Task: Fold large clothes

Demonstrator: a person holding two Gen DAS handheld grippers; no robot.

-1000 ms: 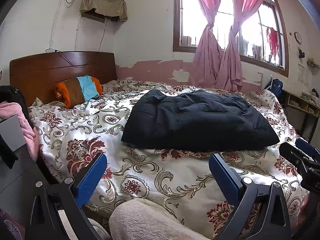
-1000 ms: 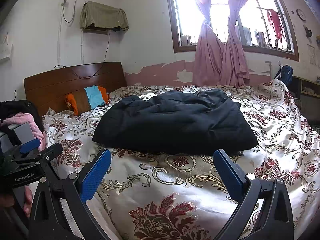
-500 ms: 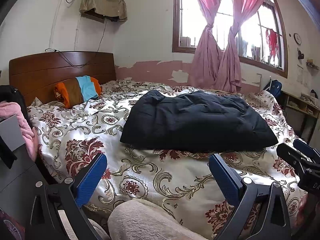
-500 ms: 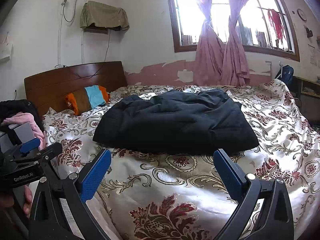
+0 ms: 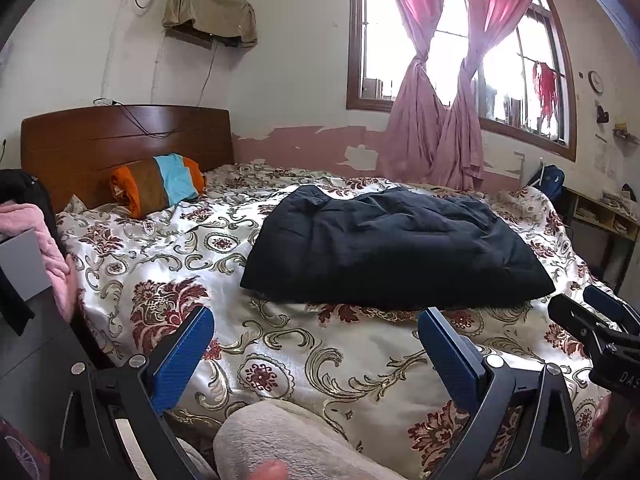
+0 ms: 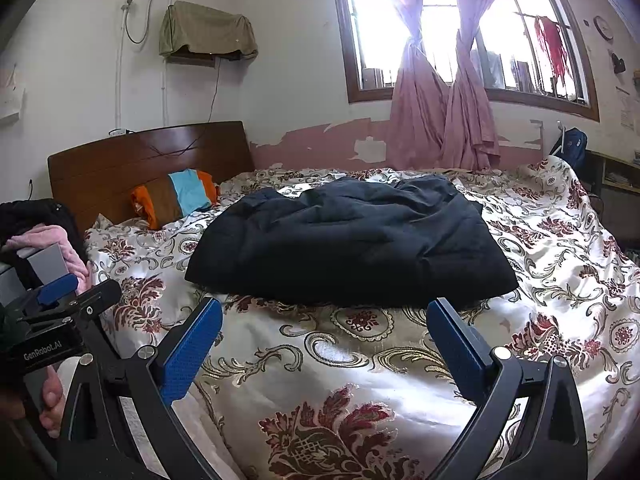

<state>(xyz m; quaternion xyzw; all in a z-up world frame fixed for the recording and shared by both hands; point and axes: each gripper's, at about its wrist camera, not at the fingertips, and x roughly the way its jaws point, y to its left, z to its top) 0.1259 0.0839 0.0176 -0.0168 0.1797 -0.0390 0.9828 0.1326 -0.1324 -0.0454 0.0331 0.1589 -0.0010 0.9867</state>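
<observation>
A large dark navy garment (image 5: 392, 248) (image 6: 352, 244) lies folded into a puffy rectangle in the middle of the bed. My left gripper (image 5: 316, 340) hovers open over the bed's near edge, short of the garment, with nothing between its blue pads (image 5: 182, 356). My right gripper (image 6: 324, 332) is also open and empty, just in front of the garment's near hem. Each gripper shows in the other's view: the right gripper (image 5: 600, 324) at the far right, the left gripper (image 6: 60, 304) at the far left.
A floral satin bedspread (image 6: 360, 360) covers the bed, with a wooden headboard (image 5: 120, 136) and a striped orange, brown and blue pillow (image 5: 160, 184) at the back left. Pink and black clothes (image 5: 36, 232) pile at the left. A beige fleece sleeve (image 5: 280, 440) lies below the left gripper.
Both views have shifted only slightly. The garment lies as before and both grippers remain open.
</observation>
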